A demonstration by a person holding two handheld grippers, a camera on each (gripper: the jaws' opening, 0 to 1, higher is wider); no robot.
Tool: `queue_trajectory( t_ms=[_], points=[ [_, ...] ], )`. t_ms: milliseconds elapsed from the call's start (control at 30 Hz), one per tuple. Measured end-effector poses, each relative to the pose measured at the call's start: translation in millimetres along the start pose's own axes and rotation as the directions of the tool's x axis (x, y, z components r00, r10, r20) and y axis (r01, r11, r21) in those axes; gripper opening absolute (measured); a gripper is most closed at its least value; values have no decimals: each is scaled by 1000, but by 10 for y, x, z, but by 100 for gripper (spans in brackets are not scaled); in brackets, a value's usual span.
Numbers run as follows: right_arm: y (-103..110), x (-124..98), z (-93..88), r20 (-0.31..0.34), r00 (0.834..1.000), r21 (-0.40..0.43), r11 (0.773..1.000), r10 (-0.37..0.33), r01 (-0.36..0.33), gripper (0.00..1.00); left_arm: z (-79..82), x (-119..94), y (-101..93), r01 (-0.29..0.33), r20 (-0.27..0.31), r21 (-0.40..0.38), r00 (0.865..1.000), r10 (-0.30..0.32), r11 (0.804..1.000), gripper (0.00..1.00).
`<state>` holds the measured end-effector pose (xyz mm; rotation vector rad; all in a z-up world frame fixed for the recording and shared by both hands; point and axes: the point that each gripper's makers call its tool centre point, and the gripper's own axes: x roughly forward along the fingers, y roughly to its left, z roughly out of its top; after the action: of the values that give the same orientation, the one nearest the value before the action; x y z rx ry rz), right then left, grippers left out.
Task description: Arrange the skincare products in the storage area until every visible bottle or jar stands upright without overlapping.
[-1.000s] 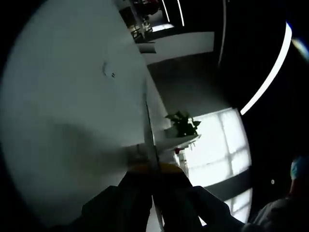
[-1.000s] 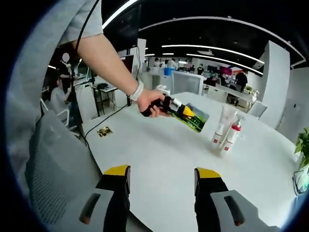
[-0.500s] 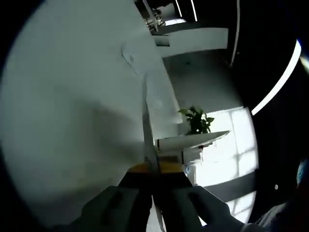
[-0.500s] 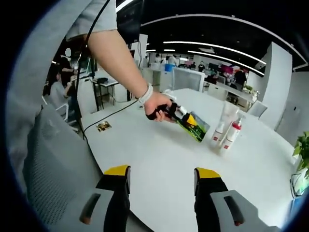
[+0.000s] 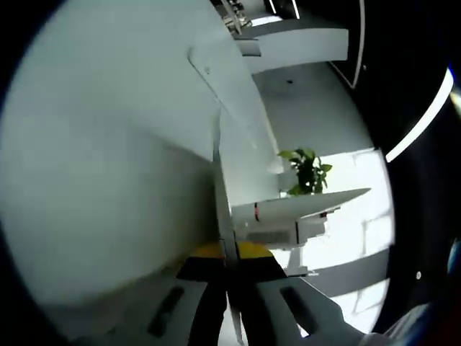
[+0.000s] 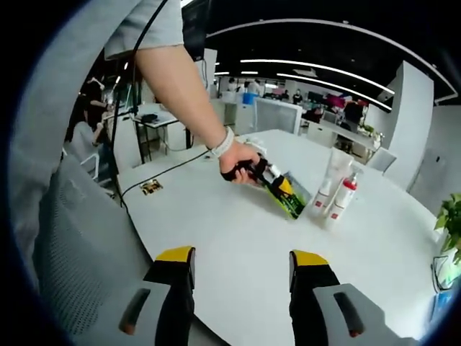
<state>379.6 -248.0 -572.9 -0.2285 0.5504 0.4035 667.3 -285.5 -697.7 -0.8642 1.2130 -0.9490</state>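
Note:
My left gripper [image 5: 225, 254] is shut on a thin flat packet [image 5: 218, 189], seen edge-on as a pale strip running up from the jaws. In the right gripper view a person's hand carries that left gripper [image 6: 276, 184] over the white table [image 6: 238, 231], and the green packet [image 6: 293, 200] sticks out of it close to the tabletop. Just right of the packet stand a white tube [image 6: 326, 180] and a white spray bottle with a red top [image 6: 341, 201], both upright and close together. My right gripper [image 6: 242, 261] hangs open over the table's near part, holding nothing.
A grey mesh chair [image 6: 86, 252] is at the table's left edge, with a black cable [image 6: 155, 180] lying across the tabletop. A potted plant [image 6: 450, 220] stands at the far right, and the same plant [image 5: 306, 169] shows sideways. Desks and people fill the background.
The hand with the left gripper and packet has dropped lower and nearer the two bottles. The left gripper view has rolled and shifted. My right gripper has stayed open and still.

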Motion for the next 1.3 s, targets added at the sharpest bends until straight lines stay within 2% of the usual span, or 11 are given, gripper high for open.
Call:
queue_trajectory(
  t_ms=[300, 400, 433, 633, 733, 967, 1067, 1167, 1200, 1233, 1300],
  points=[
    [-10, 0, -5, -1, 1000, 7, 1000, -2, 2, 48, 16, 68, 12, -41, -13, 7, 999, 42, 999, 0],
    [-7, 1, -3, 1, 1000, 6, 1000, 0, 0, 48, 14, 66, 57, -87, -23, 0, 996, 87, 996, 2],
    [-8, 1, -5, 0, 1000, 7, 1000, 0, 0, 48, 13, 60, 116, -132, -29, -25, 991, 131, 991, 4],
    [-4, 6, -4, -2, 1000, 1, 1000, 3, -3, 48, 19, 35, 110, -183, -63, 14, 981, 184, 983, 7],
    [7, 9, -4, -1, 1000, 8, 1000, 11, -11, 48, 49, -17, 182, -256, -74, 86, 962, 262, 963, 9],
    [2, 4, -2, 1, 1000, 5, 1000, 7, -7, 47, 53, -104, 140, -307, -125, 165, 936, 329, 937, 14],
    [3, 8, -11, -3, 1000, 4, 1000, 8, -8, 48, 42, -168, 194, -347, -155, 209, 911, 382, 914, 17],
    [10, 8, -6, 0, 1000, 3, 1000, 10, -10, 47, 45, -200, 191, -360, -165, 233, 901, 402, 903, 20],
    [12, 8, -9, -1, 1000, 4, 1000, 11, -11, 47, 62, -214, 194, -368, -158, 253, 897, 414, 895, 21],
    [12, 8, -10, -1, 1000, 4, 1000, 11, -11, 47, 115, -240, 215, -385, -134, 298, 889, 437, 874, 21],
    [14, 8, -14, -3, 1000, 4, 1000, 11, -11, 47, 143, -269, 213, -401, -121, 300, 884, 452, 865, 21]
  ],
)
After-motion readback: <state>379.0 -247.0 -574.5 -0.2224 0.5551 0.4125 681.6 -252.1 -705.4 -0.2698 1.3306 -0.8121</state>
